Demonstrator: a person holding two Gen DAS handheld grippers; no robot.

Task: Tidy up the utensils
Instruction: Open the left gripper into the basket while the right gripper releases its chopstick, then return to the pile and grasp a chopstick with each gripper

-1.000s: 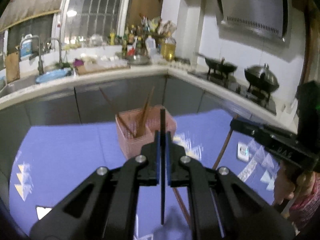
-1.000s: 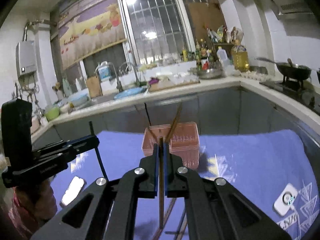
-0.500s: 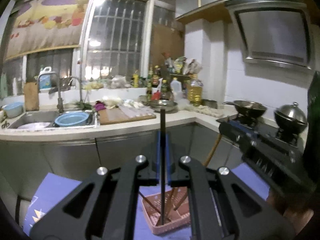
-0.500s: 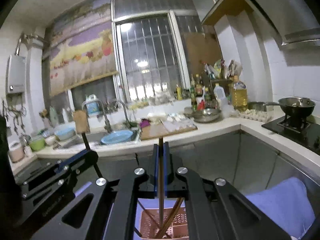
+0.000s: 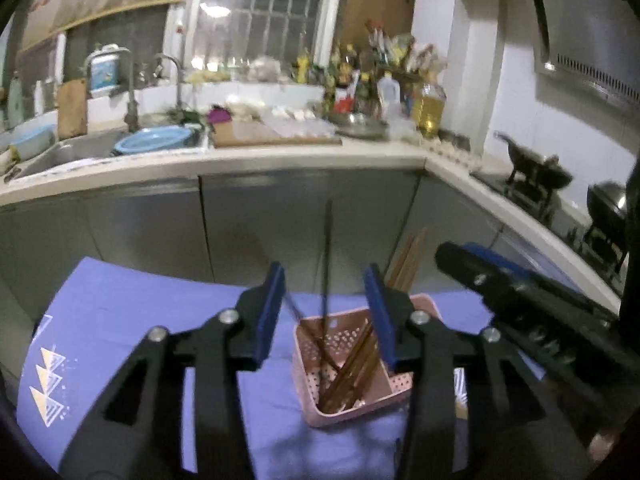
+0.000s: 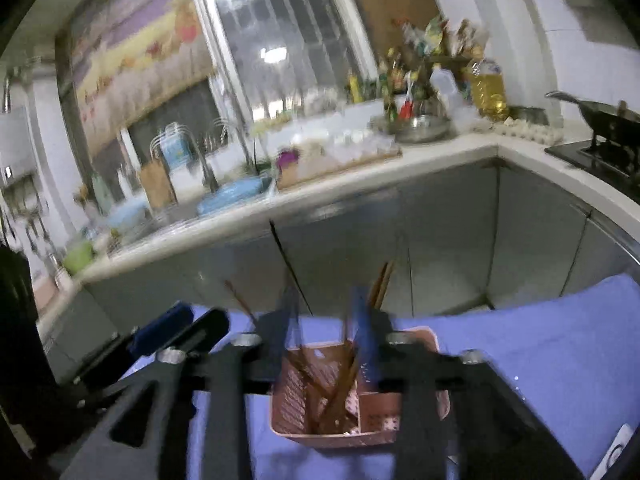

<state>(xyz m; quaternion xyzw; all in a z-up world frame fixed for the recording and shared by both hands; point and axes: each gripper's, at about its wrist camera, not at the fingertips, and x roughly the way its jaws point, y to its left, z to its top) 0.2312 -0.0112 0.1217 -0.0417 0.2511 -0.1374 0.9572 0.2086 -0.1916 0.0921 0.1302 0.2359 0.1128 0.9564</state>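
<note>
chopsticks (image 5: 352, 364) stand together in a pink perforated basket (image 5: 394, 394), which sits on the blue cloth (image 5: 132, 320) just below and ahead of both grippers. the left gripper (image 5: 326, 292) has its two blue-padded fingers spread wide, and nothing is between them. one dark chopstick (image 5: 327, 256) stands almost upright in the gap, with its low end in the basket, apart from both pads. the brown chopsticks lean to the right, and their tops pass behind the right finger of this gripper.

the right gripper (image 6: 324, 320) is also spread and holds nothing; its picture is blurred, so fine edges are not clear. the basket (image 6: 436, 344) lies under its fingers, with brown chopsticks (image 6: 340, 388) crossing inside and one thin dark stick (image 6: 290, 266) that rises up to the left. in the right wrist view, the left gripper is seen at the left, near but apart from the basket. in the left wrist view, the right gripper (image 5: 460, 256) is at the right, close above the basket rim.

ahead of the grippers, beyond the far edge of the cloth, stands the grey cabinet front (image 5: 280, 220) under the counter edge (image 5: 240, 160). to the left of the basket the cloth is bare.
</note>
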